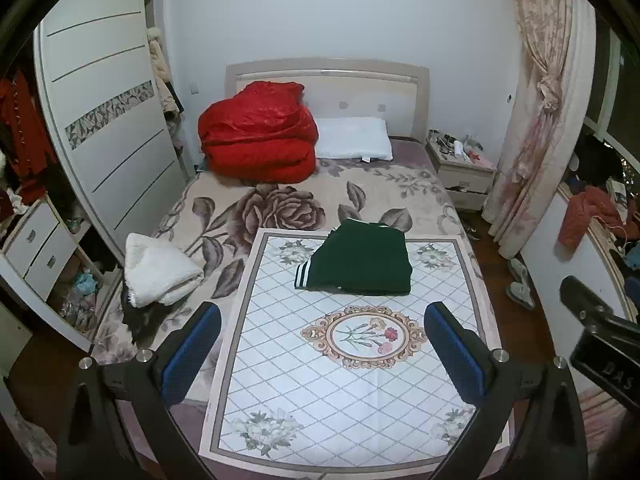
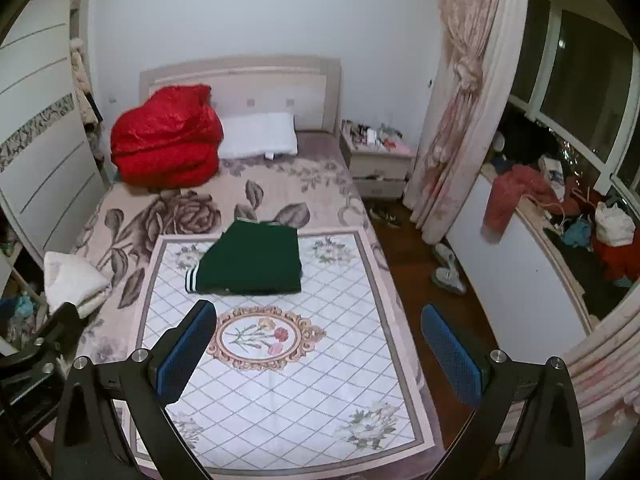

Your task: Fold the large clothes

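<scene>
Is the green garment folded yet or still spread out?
Folded: the green garment lies as a compact rectangle on the mat, striped cuff at its left edge.

On the bed we see a matt dark-green knit garment (image 1: 362, 258) with ribbed white-striped cuff, folded on a smooth printed cloth mat (image 1: 352, 364). At ten o'clock lies a glossy red satin quilt (image 1: 258, 136); at nine o'clock, a fluffy white fleece (image 1: 160, 270). Our left claw (image 1: 322, 354) and right claw (image 2: 320, 354) show matt black plastic, textured blue rubber pads (image 1: 456, 356), bright metal bolts.
</scene>
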### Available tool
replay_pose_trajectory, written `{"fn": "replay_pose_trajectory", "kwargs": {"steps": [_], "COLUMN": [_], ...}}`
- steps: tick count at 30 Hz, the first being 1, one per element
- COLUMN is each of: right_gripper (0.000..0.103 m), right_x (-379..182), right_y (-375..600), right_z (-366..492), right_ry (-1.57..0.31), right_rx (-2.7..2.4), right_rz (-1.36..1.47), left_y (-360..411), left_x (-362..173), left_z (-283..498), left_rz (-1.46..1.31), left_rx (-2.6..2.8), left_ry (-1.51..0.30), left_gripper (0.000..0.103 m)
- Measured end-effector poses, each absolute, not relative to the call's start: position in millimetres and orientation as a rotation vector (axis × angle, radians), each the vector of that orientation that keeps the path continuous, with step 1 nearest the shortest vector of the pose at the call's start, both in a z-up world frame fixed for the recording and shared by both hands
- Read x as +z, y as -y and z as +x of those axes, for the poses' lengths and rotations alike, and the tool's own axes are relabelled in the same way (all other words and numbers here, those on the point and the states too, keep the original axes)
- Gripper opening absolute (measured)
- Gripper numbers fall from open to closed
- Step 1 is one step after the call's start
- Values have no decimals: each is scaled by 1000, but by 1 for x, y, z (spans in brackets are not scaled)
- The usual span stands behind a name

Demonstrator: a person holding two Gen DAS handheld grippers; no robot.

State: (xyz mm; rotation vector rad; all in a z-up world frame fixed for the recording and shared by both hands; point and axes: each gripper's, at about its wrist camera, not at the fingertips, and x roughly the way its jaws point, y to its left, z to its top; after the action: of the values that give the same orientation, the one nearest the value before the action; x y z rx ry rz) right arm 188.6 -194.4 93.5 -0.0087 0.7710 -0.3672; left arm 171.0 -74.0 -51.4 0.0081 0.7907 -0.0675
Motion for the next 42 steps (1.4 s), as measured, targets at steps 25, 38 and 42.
{"fn": "replay_pose_trajectory", "kwargs": {"steps": [25, 38, 42], "right_gripper": [103, 103, 103], "right_x": [150, 154, 153], "right_y": [210, 217, 217], "right_z": [154, 153, 150], "right_ry": [-721, -717, -717], "right_rx": [-281, -280, -281], "right_rz": [-13, -20, -16], "left_y": [86, 86, 88], "left_x": [-12, -10, -8], "left_z": [131, 136, 138], "left_rz": [10, 6, 9], "left_rx": [-49, -41, -38], "left_ry": [-755, -757, -754], "left_gripper": [103, 103, 103]}}
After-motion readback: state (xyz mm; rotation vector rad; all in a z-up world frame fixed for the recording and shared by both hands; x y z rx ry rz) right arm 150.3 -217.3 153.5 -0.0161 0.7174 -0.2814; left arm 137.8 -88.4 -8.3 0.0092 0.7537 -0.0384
